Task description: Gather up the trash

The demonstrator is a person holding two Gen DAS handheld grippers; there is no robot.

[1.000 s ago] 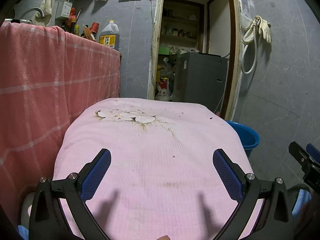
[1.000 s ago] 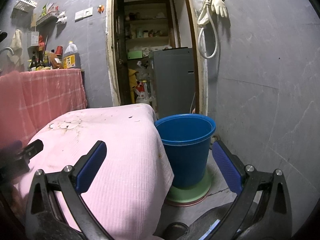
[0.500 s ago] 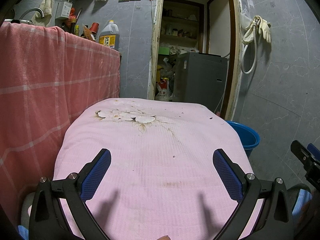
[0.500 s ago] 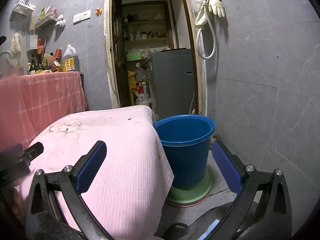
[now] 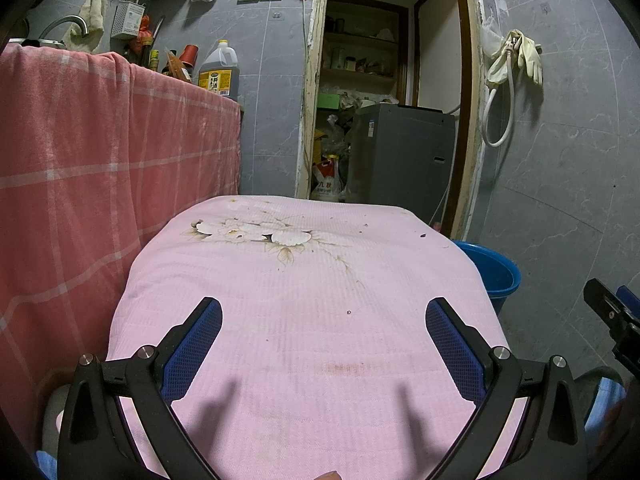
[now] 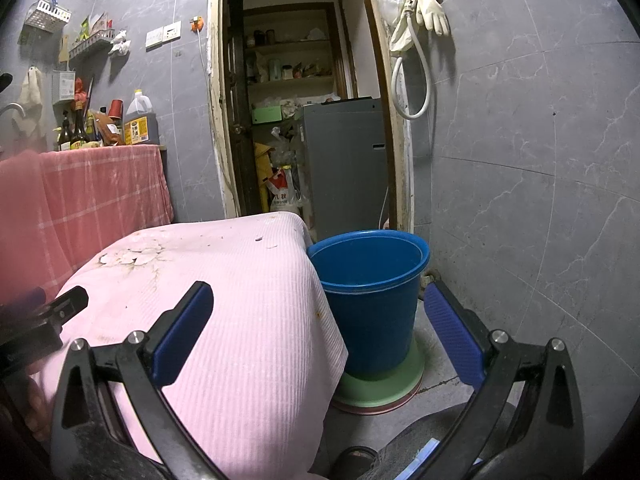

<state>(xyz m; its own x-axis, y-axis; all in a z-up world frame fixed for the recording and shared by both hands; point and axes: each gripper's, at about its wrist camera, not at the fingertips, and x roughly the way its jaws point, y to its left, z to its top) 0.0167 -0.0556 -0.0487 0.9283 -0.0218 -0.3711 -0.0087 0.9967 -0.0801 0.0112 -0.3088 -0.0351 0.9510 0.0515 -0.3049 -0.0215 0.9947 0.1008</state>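
Hovering low over the near end of the pink cloth (image 5: 304, 320), the left gripper (image 5: 320, 332) has its jaws spread wide with nothing between the blue pads. Right gripper (image 6: 320, 320) likewise gapes wide and empty, poised off the cloth's right-hand corner with the blue bucket (image 6: 372, 300) straight ahead between its fingers.

Trash: only small dark scraps (image 5: 422, 235) show, scattered at the far right edge of the cloth, well ahead of the left gripper. In the right view the same specks (image 6: 260, 239) sit ahead and to the left, near the bucket rim. What they are cannot be told; too small.

Handling, by judgement:
- Scraps look featherweight, flat, possibly brittle. Wide pads will struggle to pinch them off a soft, ribbed cloth.
- Cloth gives underneath, so pressing down may snag the fabric along with the scrap.
- Best hold: come in low, pads either side of a single scrap, close gently.
- Alternative: nudge scraps toward the cloth's right edge, since the bucket stands just beside and below it.

Bucket looks empty from here; interior floor not fully visible.
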